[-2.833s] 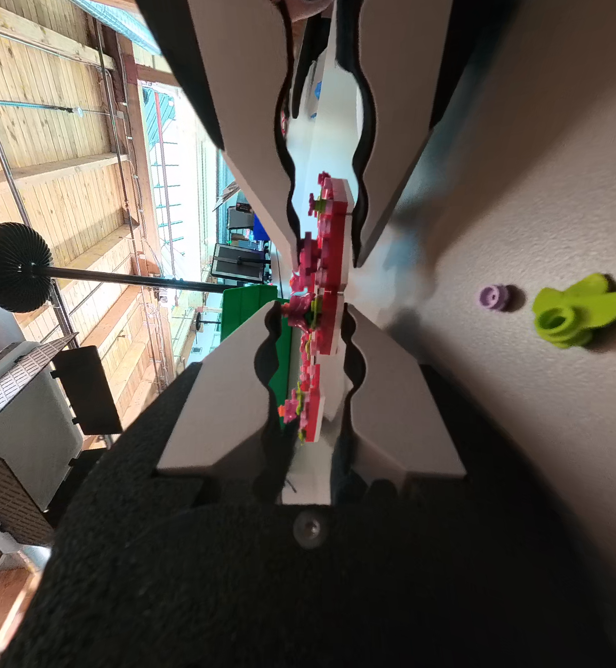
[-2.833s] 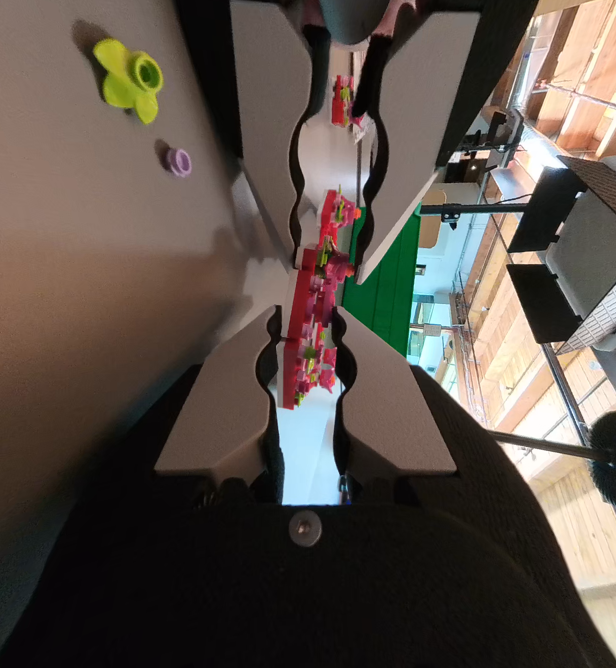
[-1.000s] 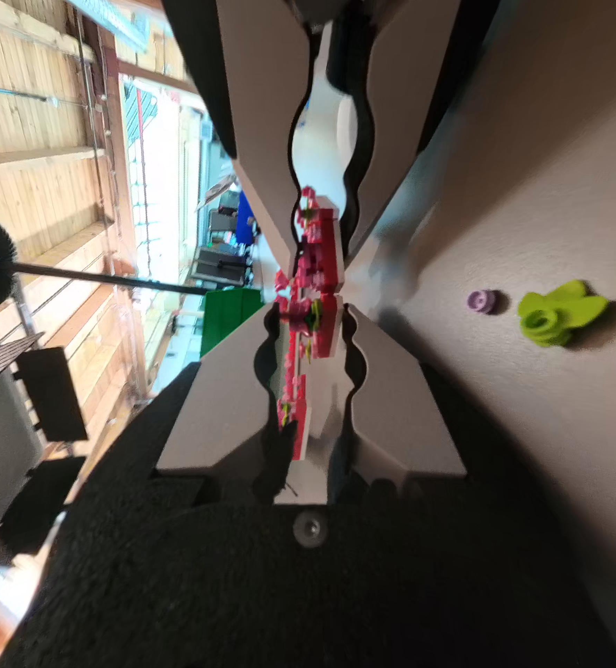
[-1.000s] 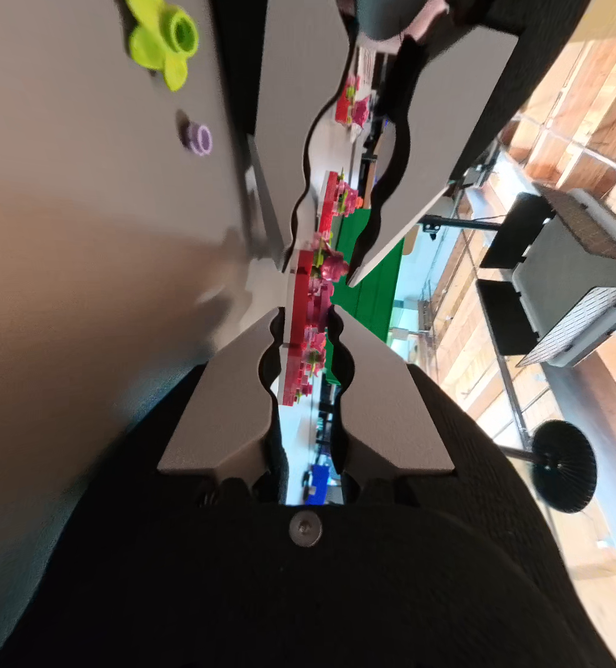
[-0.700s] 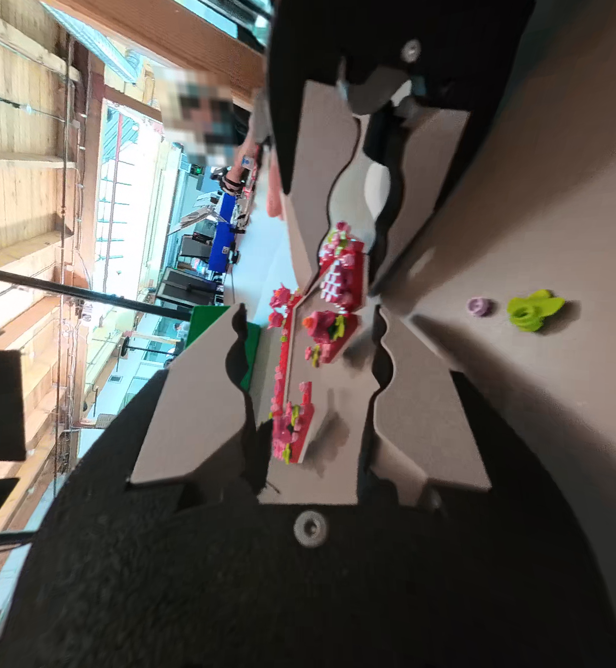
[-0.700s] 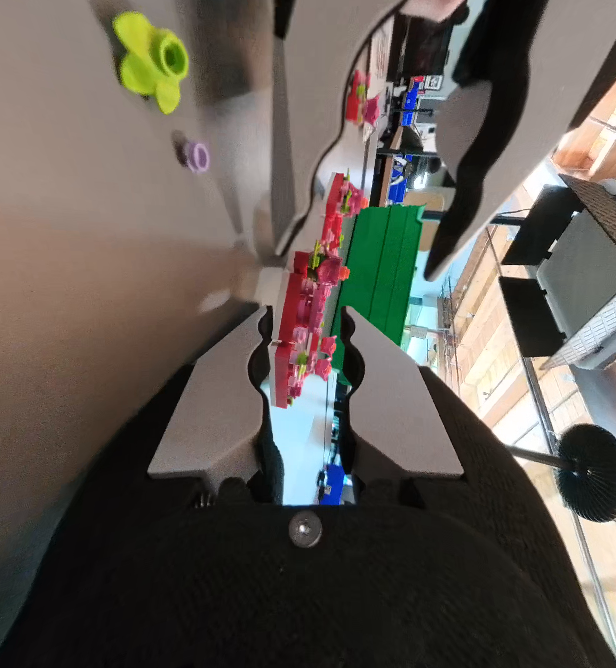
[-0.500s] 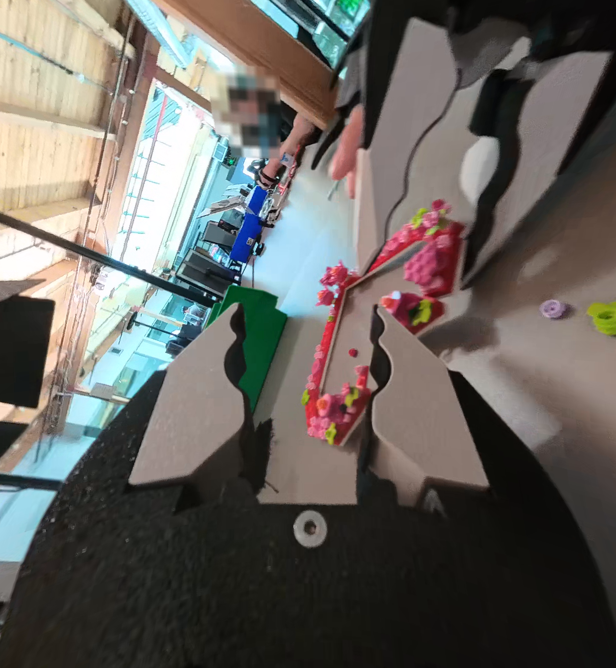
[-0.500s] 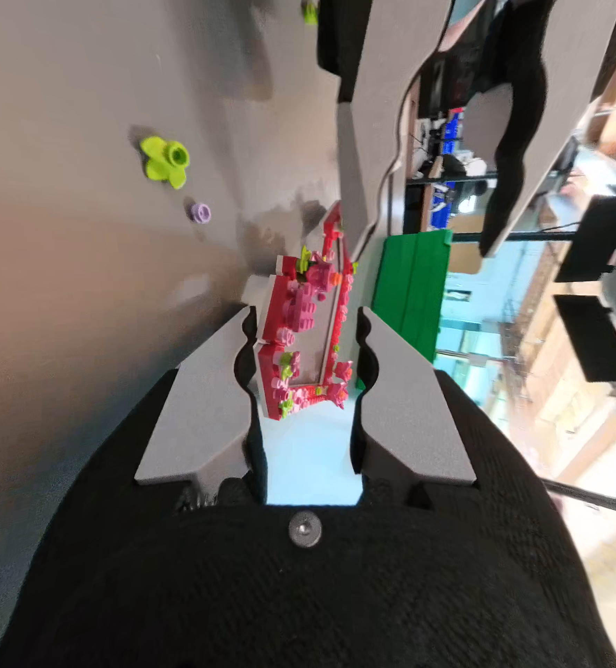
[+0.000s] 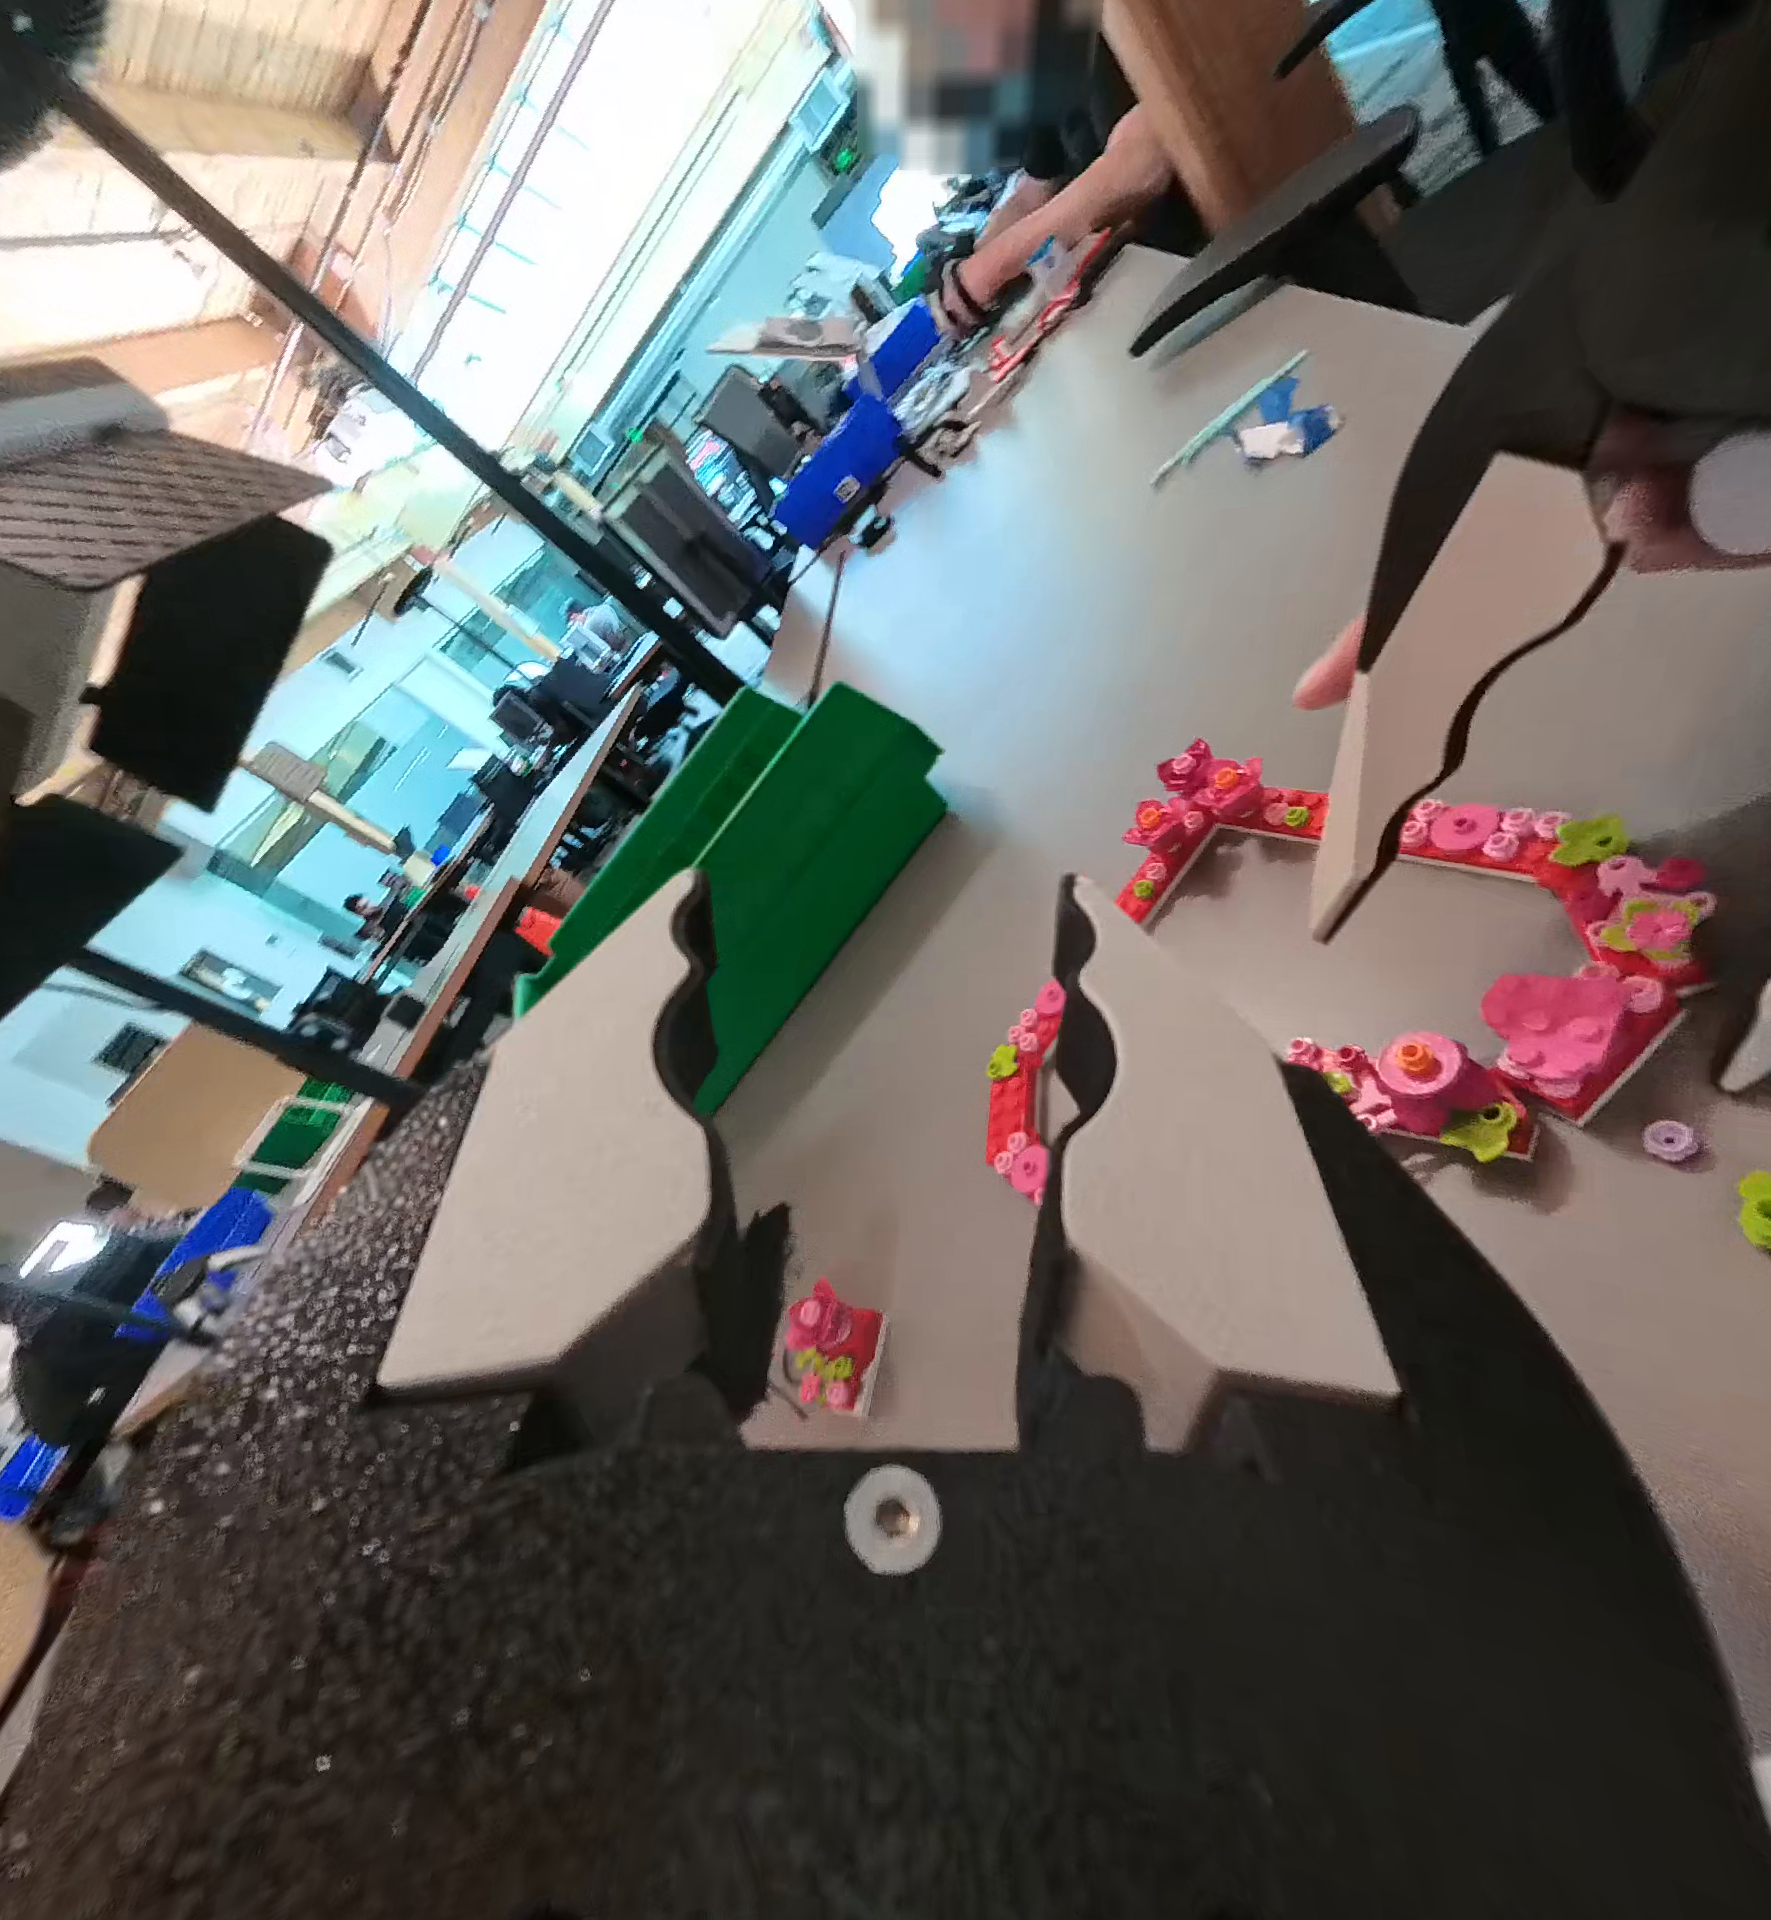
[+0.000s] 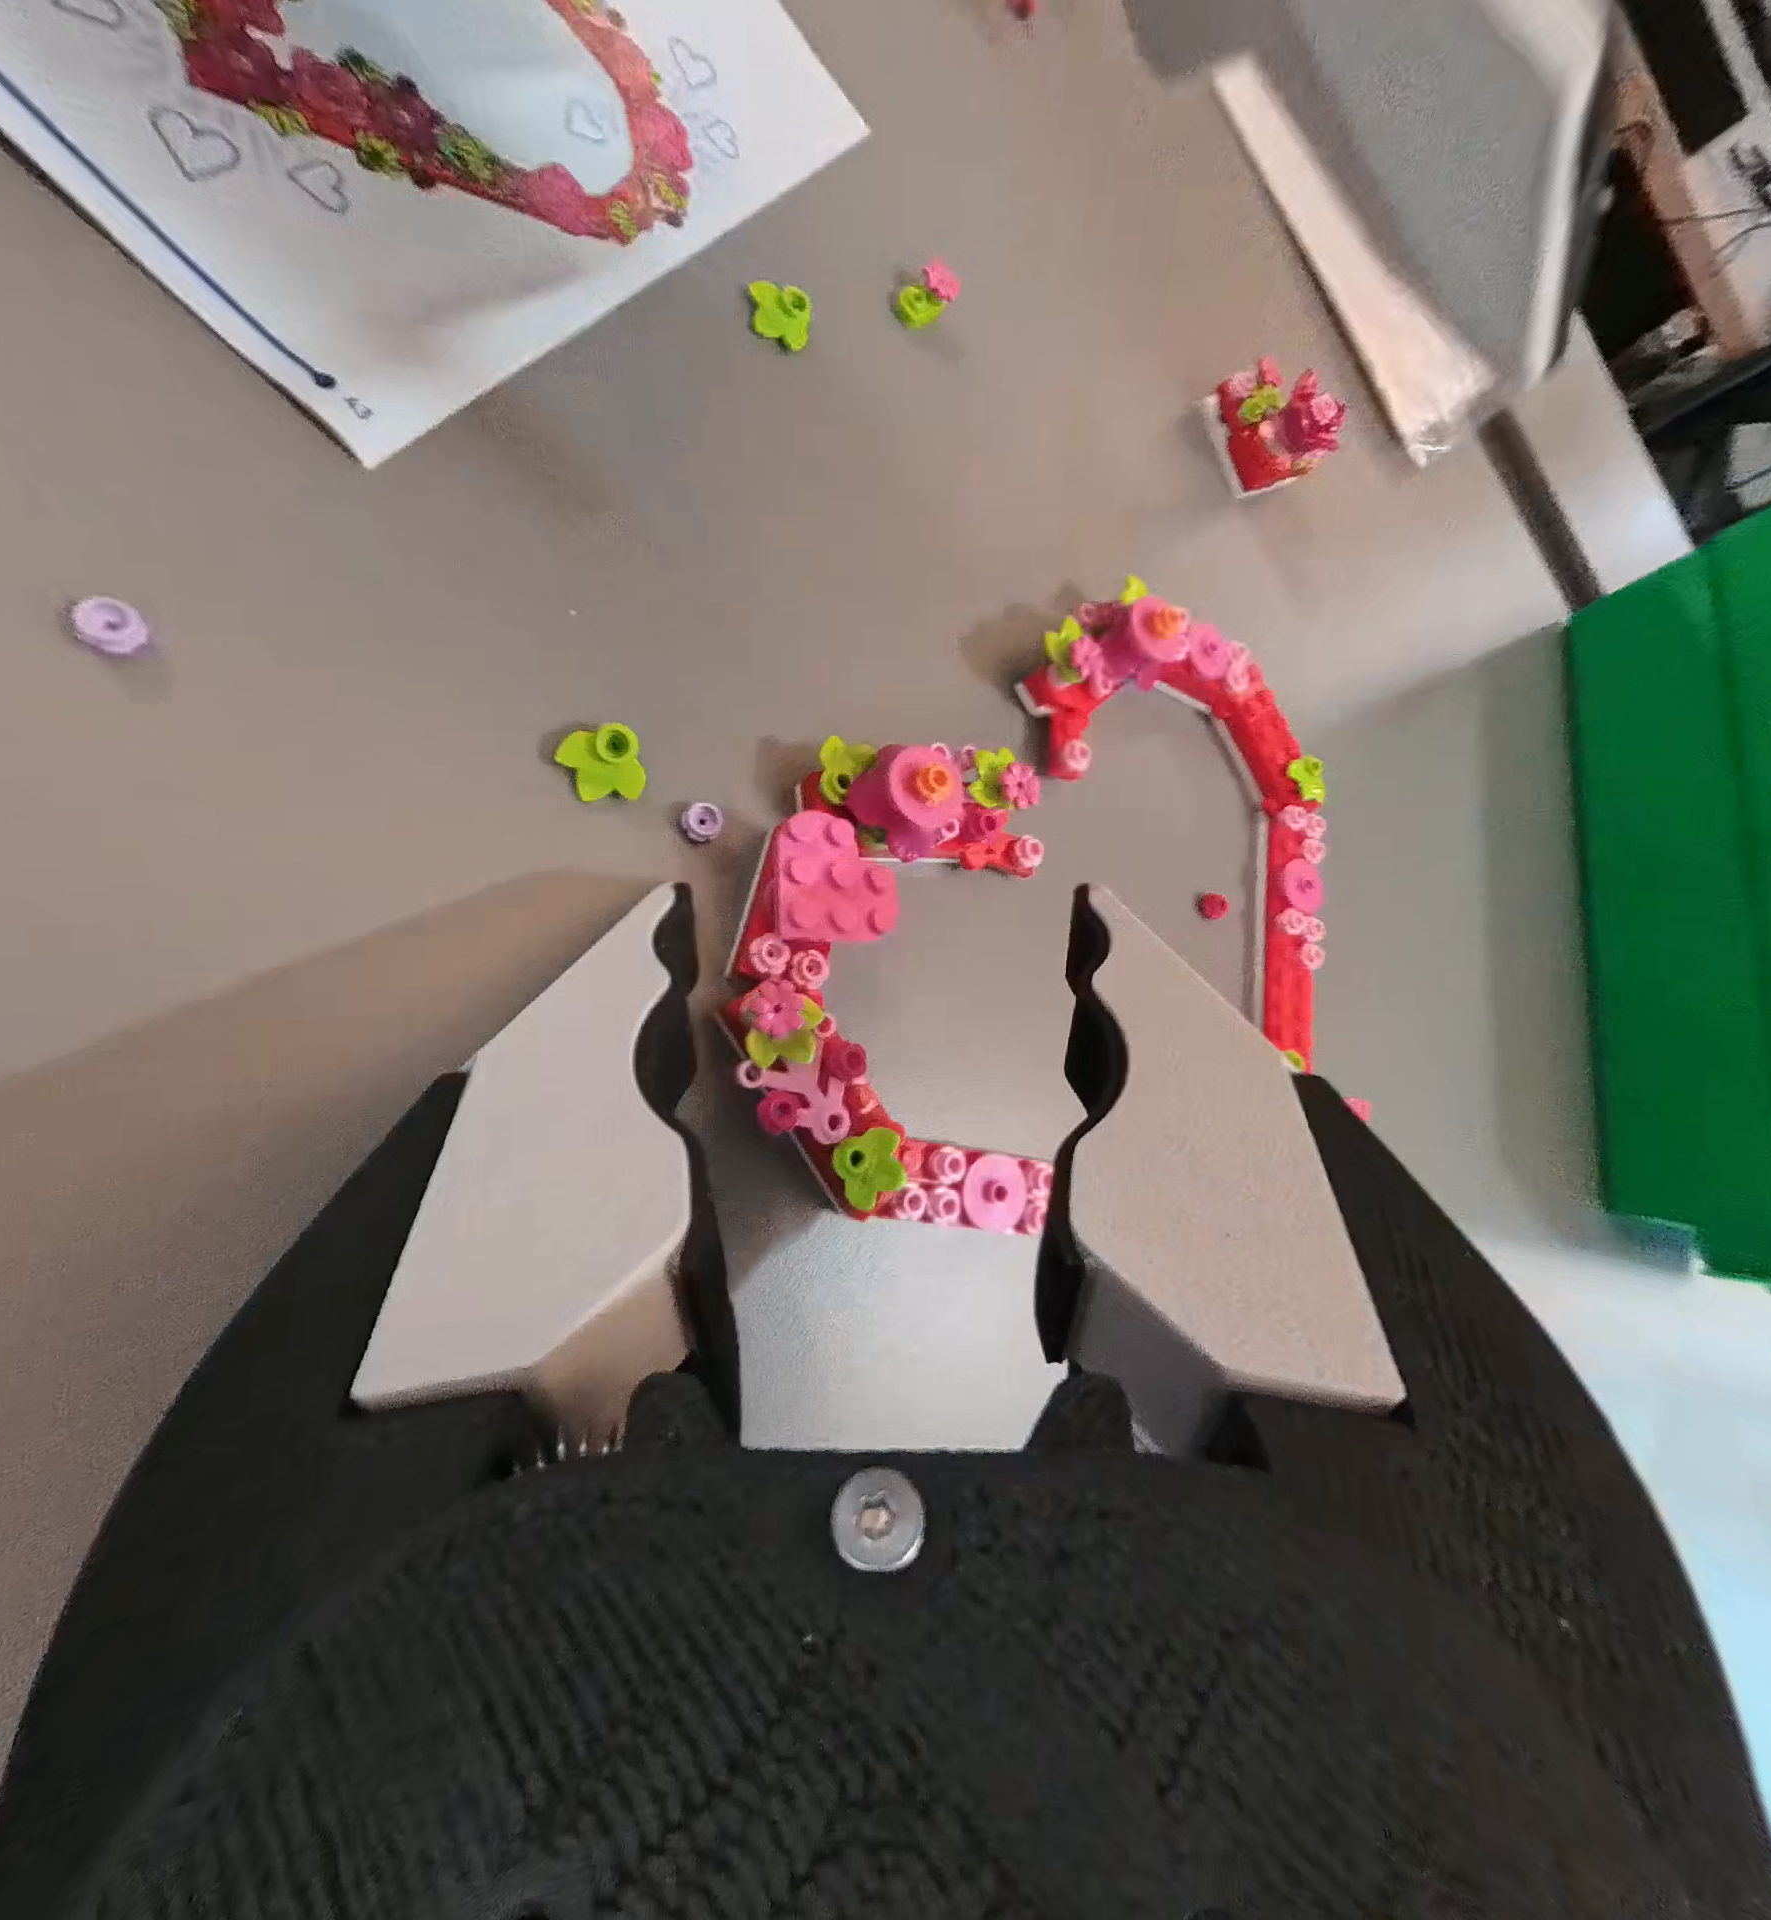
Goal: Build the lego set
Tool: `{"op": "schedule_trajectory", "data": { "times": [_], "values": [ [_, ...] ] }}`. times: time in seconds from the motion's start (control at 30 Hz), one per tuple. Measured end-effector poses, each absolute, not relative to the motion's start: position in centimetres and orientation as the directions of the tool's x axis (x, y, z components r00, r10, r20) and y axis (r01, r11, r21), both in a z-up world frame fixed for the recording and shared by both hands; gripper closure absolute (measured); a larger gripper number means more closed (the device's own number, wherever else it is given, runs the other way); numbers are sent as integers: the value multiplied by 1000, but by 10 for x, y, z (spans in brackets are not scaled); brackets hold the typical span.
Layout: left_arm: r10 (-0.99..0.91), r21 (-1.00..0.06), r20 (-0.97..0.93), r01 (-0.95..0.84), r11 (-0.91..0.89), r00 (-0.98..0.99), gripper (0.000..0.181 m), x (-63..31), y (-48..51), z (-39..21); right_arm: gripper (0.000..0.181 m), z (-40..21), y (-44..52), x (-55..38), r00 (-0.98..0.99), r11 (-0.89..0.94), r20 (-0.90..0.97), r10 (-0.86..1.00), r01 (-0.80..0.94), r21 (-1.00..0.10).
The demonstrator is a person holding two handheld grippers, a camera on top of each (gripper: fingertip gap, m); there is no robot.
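Lego heart frame (image 10: 1016,935) flat on the grey worktop (image 10: 393,623), unfinished with a gap at its top, both grippers (image 9: 876,1039) (image 10: 876,1039) spread-fingered and empty above; next, probably fetching the small flowered corner piece (image 10: 1276,431) nearby.
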State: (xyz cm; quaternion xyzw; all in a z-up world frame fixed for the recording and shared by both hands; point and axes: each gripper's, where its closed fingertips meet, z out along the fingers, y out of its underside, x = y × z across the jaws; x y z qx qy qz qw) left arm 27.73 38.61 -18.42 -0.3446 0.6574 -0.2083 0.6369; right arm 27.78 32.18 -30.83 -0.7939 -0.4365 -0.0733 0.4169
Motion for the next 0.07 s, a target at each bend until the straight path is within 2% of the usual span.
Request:
{"op": "schedule_trajectory", "data": {
  "times": [0.07],
  "values": [
    [-729,-734,-675,-199,650,111,119,264,384,-171,109,-308,314,277,615,-276,432,659,733,-622]
  ]
}}
